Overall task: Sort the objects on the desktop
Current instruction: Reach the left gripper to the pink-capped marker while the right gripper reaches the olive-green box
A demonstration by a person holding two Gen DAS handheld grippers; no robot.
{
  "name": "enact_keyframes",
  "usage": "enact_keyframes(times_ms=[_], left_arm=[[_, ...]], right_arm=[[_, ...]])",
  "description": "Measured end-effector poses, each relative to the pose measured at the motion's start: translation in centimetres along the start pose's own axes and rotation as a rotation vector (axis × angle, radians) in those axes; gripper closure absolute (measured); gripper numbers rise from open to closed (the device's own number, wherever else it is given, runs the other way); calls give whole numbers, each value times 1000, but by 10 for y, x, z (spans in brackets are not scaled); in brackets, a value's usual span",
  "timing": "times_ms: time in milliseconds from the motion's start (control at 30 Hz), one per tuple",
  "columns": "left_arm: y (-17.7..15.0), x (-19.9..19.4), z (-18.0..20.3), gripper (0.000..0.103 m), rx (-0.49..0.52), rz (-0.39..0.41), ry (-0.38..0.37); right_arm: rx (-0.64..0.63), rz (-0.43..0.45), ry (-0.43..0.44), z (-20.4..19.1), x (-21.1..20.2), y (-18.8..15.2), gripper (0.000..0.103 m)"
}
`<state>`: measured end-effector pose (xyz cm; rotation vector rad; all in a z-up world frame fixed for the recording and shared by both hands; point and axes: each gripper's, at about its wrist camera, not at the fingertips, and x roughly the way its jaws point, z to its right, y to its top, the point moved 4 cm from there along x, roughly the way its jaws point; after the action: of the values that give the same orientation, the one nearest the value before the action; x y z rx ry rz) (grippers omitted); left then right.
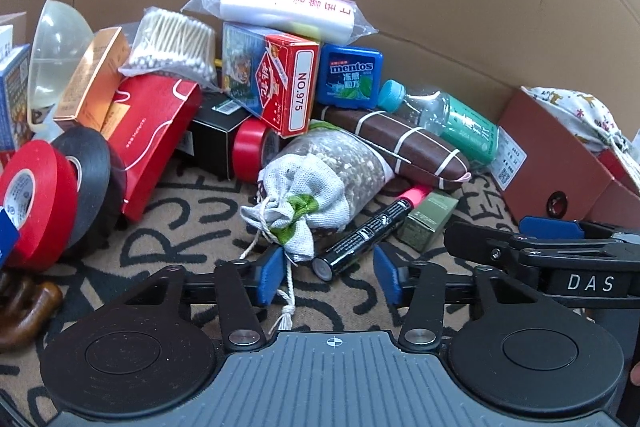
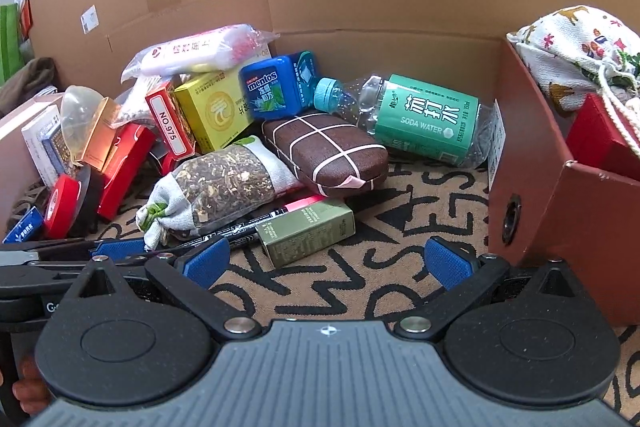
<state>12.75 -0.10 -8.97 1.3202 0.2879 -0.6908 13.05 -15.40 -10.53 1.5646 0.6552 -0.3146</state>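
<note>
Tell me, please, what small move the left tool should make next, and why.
Probably ease the left tool a little forward and close on the marker. Its fingers are open, and the marker's black end already lies between them, pointing at the camera. The sachet's cord trails by the left finger, so it could get caught.

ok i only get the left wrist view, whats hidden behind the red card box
Observer: A yellow box stands right beside the red card box, between it and the blue mint tin.
Operator: and my other hand, holding anything
Observer: No. The right claw is open, with only the lettered mat between its fingers.
Operator: cant read that green label
Observer: The bottle lies on its side, and its label reads SODA WATER.
</note>
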Motion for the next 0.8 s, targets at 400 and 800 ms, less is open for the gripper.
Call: enact_keyframes(times_ms=[400,800], left_arm=[[2,0,-21,61,-106,11,-62],[2,1,-16,52,-101,13,-94]], right_arm=[[-35,-13,33,-11,22,2,4],[-23,-33,123,-9,45,10,23]])
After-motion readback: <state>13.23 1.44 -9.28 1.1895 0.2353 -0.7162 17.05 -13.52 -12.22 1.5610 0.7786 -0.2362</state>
